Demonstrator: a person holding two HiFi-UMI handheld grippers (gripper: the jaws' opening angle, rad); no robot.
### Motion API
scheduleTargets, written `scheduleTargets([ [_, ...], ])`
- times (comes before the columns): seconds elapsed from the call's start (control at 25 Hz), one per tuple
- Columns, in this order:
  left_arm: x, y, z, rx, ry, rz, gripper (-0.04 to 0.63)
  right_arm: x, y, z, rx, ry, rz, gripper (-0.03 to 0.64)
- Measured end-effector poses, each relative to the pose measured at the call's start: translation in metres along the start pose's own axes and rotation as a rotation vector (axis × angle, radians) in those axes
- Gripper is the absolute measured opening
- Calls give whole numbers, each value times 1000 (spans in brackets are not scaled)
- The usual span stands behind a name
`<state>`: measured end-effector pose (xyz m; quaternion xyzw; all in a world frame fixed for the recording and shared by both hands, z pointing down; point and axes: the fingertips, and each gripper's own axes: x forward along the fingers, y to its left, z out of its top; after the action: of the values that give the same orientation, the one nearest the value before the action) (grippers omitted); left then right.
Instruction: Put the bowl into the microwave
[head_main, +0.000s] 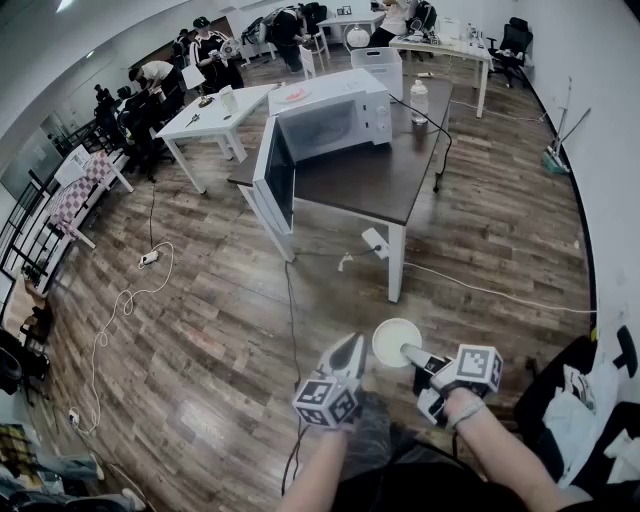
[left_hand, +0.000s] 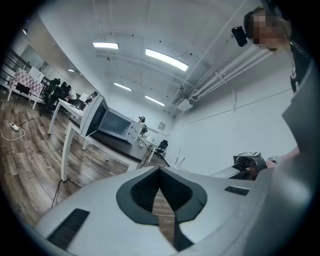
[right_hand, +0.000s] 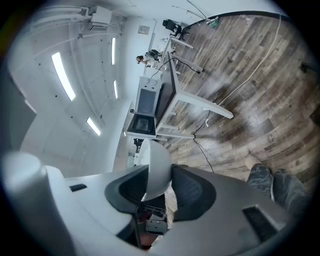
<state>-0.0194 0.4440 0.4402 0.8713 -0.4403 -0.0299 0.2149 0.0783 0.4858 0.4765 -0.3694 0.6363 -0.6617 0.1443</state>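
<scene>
Carrying step: our right claw clamps the rim of the bowl, well apart from the counter; our left claw sits closed, empty. Next, we judge, we approach the open microwave at its left edge.

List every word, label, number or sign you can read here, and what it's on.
None can be read.
White microwave oven: panel markings too small.
Small framed wall sign: blurred.
Cubes on left gripper, right gripper: square patterns, no letters.
Round white bowl: no print showing.
</scene>
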Motion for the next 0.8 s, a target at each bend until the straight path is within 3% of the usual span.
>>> scheduleTargets([
  [0.44, 61, 38, 24, 1, 4, 16, 12, 47, 4, 58, -5, 9, -24, 143],
  [0.8, 125, 81, 66, 7, -13, 3, 12, 109, 28, 116, -24, 13, -18, 143],
])
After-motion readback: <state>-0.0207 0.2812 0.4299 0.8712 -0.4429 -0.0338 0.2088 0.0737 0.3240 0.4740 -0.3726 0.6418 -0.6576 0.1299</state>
